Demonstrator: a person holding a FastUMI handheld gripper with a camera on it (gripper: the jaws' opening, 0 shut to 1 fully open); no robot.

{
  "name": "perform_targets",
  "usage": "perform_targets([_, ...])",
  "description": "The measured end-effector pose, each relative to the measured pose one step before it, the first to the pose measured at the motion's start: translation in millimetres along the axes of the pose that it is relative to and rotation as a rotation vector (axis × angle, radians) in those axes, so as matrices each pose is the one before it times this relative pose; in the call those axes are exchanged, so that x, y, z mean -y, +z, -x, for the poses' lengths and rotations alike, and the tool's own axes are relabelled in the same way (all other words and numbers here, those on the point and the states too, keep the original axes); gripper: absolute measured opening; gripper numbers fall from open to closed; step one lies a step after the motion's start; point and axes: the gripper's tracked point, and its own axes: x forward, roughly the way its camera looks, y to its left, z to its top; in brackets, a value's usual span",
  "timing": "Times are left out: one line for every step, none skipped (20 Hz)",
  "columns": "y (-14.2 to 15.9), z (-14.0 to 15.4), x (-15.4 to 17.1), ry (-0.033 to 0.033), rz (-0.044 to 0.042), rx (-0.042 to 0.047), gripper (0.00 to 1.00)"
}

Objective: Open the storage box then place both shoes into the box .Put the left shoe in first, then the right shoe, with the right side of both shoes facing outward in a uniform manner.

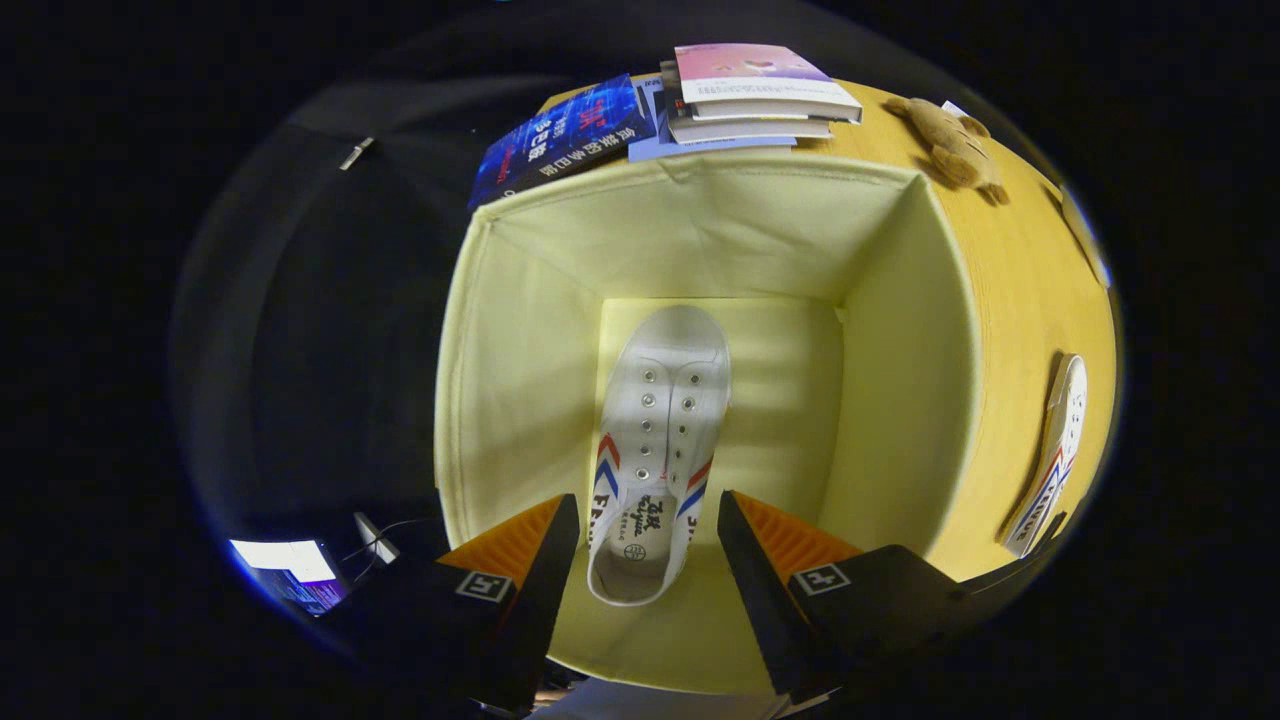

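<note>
A pale yellow fabric storage box (520, 380) stands open below me, and I look straight down into it. A white canvas shoe (655, 440) with red and blue stripes lies on the box floor, toe pointing away from me, close to the left part of the floor. My gripper (648, 525) hovers above the box with its fingers open; the shoe's heel shows in the gap between them, and neither finger touches it. The second white shoe (1052, 455) rests on the wooden table (1010, 300) to the right of the box.
Beyond the box a stack of books (755, 95) and a blue book (565, 135) lie on the table. A brown plush toy (950, 145) sits at the far right. A lit screen (295, 572) glows low on the left, off the table.
</note>
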Motion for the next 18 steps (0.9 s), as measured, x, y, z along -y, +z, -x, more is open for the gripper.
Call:
perform_targets([0.56, 14.46, -1.58, 0.02854, 0.00082, 0.01651, 0.86])
perform_targets([1.90, 16.35, -0.06, 0.03498, 0.00181, 0.01619, 0.86])
perform_targets([6.76, 19.36, 1.43, 0.03699, -0.00075, 0.03170, 0.86])
perform_targets([4.47, 19.15, 6.33, 0.02471, -0.00207, 0.02606, 0.86])
perform_targets([4.86, 17.77, 7.58, 0.01927, -0.00278, 0.02133, 0.86])
perform_targets([5.63, 20.86, 12.14, 0.01128, -0.00945, 0.02309, 0.86])
perform_targets([6.47, 23.03, 18.74, 0.00422, -0.02051, 0.02494, 0.86])
perform_targets([7.20, 18.65, 22.39, -0.01395, -0.01859, 0.02776, 0.86])
perform_targets([6.78, 17.05, 27.52, -0.02713, -0.01679, 0.02472, 0.86])
perform_targets([5.23, 14.71, 29.34, -0.03172, -0.01535, 0.02299, 0.86])
perform_targets([5.12, 10.97, 32.87, -0.03816, -0.01585, 0.01953, 0.86])
perform_targets([1.84, 7.69, 31.44, -0.03995, -0.01969, 0.01238, 0.86])
perform_targets([1.40, 4.29, 33.95, -0.04298, -0.01934, 0.00654, 0.86])
perform_targets([-0.04, 2.07, 30.20, -0.03758, -0.02064, 0.00215, 0.86])
perform_targets([-1.05, -1.01, 28.89, -0.03178, -0.02192, -0.00325, 0.86])
perform_targets([-2.45, -1.52, 24.75, -0.02443, -0.02168, -0.00570, 0.86])
perform_targets([-3.10, -4.64, 22.81, -0.02215, -0.02046, -0.01205, 0.86])
perform_targets([-3.77, -5.91, 22.78, -0.02744, -0.01165, -0.01334, 0.86])
